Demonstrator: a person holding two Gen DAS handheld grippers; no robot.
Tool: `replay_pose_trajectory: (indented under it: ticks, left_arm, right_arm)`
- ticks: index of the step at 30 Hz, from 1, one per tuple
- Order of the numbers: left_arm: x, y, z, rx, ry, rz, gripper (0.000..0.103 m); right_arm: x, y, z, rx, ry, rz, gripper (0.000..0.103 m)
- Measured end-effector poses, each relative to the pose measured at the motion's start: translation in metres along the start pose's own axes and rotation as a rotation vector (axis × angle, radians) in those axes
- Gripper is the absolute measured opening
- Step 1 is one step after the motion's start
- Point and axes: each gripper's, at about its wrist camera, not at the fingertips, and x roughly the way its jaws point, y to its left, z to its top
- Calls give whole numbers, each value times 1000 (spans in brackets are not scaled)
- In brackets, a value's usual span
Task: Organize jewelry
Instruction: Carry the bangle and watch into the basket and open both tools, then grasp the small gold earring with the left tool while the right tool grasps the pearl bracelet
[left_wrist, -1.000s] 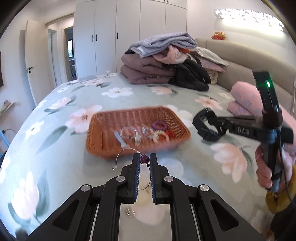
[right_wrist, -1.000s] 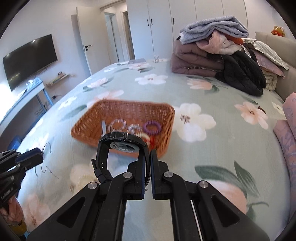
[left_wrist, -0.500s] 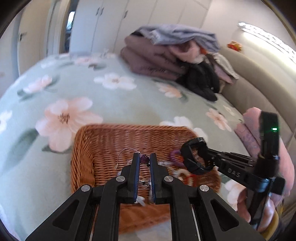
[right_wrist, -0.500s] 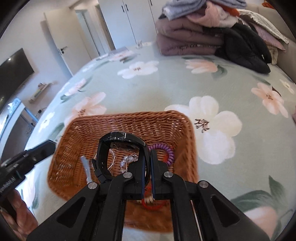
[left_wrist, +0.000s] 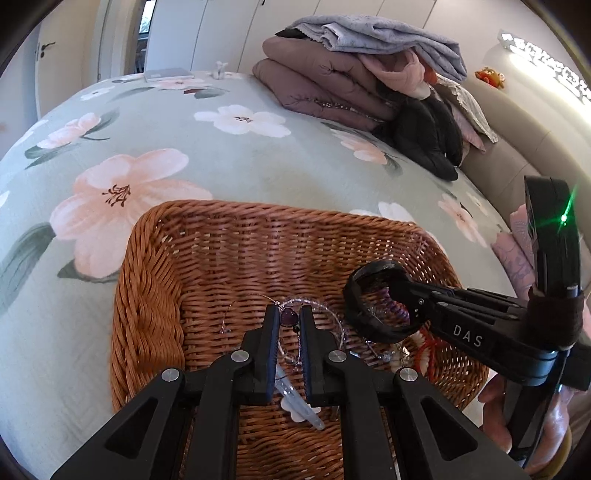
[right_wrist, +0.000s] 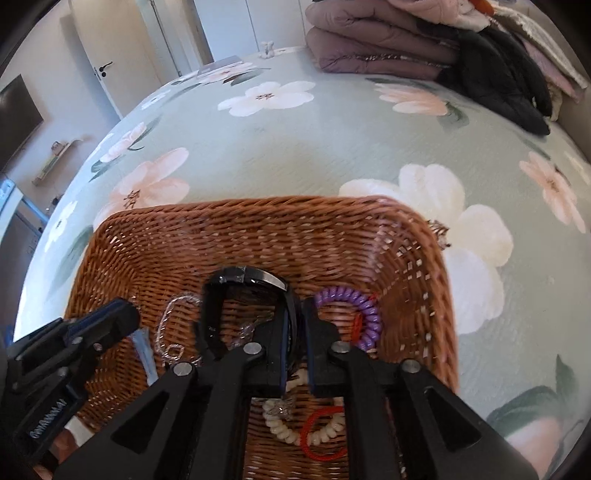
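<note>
A brown wicker basket (left_wrist: 155, 266) (right_wrist: 413, 251) lies on the flowered bed. My left gripper (left_wrist: 289, 315) is shut on a thin necklace with a purple heart pendant (left_wrist: 288, 316), held low inside the basket; it also shows in the right wrist view (right_wrist: 122, 314). My right gripper (right_wrist: 297, 314) is shut on a black watch (right_wrist: 243, 291), held over the basket's right half; the watch (left_wrist: 373, 306) also shows in the left wrist view. In the basket lie a purple coil band (right_wrist: 362, 310), a red cord (right_wrist: 317, 439), a white bead bracelet (right_wrist: 280, 424), a clear hair clip (left_wrist: 299, 406) and silver chains (right_wrist: 170, 332).
A pile of folded blankets and clothes (left_wrist: 362, 81) sits at the far side of the bed. A beige headboard (left_wrist: 517, 147) runs along the right. A book (left_wrist: 168, 74) lies at the bed's far edge. Wardrobe doors and a room door stand behind.
Both grippers have moved from in front of the basket to above and down into it, carrying the necklace and the watch. Both stay shut.
</note>
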Motion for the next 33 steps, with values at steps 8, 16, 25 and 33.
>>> replay_pose_trajectory:
  ticks: [8,16,25,33]
  left_arm:
    - [-33,-10,-8,6,-52,-24,46]
    - [-101,-27,-23,10,-156,-46,62]
    - [-205,-10,-113,-77,-262,56,67]
    - [-213,9,-196,-199,-203,142,67]
  right_arm:
    - [-37,4,-2,-17,-84,32,38]
    - [-95,2,-17,-15,-207,129,38]
    - [-154,-7,-89,-171,-392,223,67]
    - [-151,15,-134,-377,-315,316,67]
